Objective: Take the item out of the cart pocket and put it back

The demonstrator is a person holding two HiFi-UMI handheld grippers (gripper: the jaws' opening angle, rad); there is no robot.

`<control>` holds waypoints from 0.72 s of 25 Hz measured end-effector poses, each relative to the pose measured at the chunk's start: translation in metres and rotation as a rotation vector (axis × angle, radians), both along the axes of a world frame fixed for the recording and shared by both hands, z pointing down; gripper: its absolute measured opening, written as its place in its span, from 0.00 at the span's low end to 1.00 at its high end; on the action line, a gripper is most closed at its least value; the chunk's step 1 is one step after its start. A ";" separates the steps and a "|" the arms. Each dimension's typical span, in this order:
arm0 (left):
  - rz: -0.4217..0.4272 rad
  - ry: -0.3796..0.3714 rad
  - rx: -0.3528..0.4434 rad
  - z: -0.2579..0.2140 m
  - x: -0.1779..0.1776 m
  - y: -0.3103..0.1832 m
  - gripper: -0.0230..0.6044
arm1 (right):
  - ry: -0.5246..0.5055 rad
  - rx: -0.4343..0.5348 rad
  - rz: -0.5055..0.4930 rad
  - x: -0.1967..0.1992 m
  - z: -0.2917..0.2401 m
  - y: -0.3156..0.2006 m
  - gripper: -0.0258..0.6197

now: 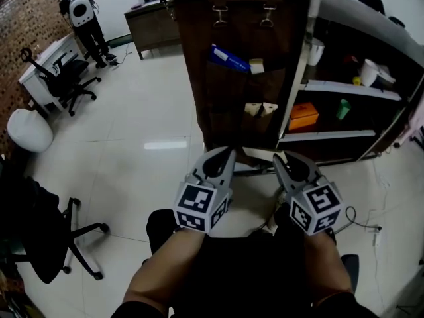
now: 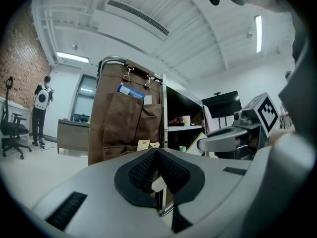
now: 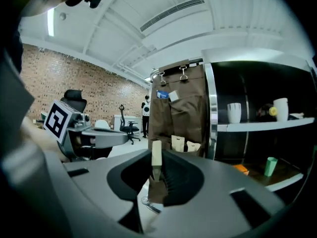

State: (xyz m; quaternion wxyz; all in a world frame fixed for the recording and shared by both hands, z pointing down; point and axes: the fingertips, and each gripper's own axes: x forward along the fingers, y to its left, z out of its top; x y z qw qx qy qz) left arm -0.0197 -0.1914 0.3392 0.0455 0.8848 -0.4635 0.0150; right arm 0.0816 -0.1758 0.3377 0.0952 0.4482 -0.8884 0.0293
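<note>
Right gripper (image 3: 156,168) clamping on flat beige packet (image 3: 156,155); packet standing edge-on between jaws, out of pocket. Left gripper (image 2: 157,155) keeping jaws pressed together, nothing between. In head view both grippers pointing toward 12 o'clock from 6 o'clock, side by side. Brown pocket hanger (image 1: 232,91) hanging on cart (image 1: 344,134) side at 12 o'clock, apart from grippers. Blue pack (image 1: 228,58) sitting in upper pocket; two beige packets (image 1: 260,108) poking from lower pockets.
</note>
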 end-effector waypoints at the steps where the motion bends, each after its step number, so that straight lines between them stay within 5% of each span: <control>1: -0.003 -0.007 0.003 -0.002 0.000 0.002 0.04 | -0.009 -0.010 0.000 0.001 0.002 0.006 0.15; 18: -0.015 -0.040 0.005 0.015 -0.006 0.029 0.04 | -0.036 -0.016 0.021 -0.003 0.008 0.013 0.15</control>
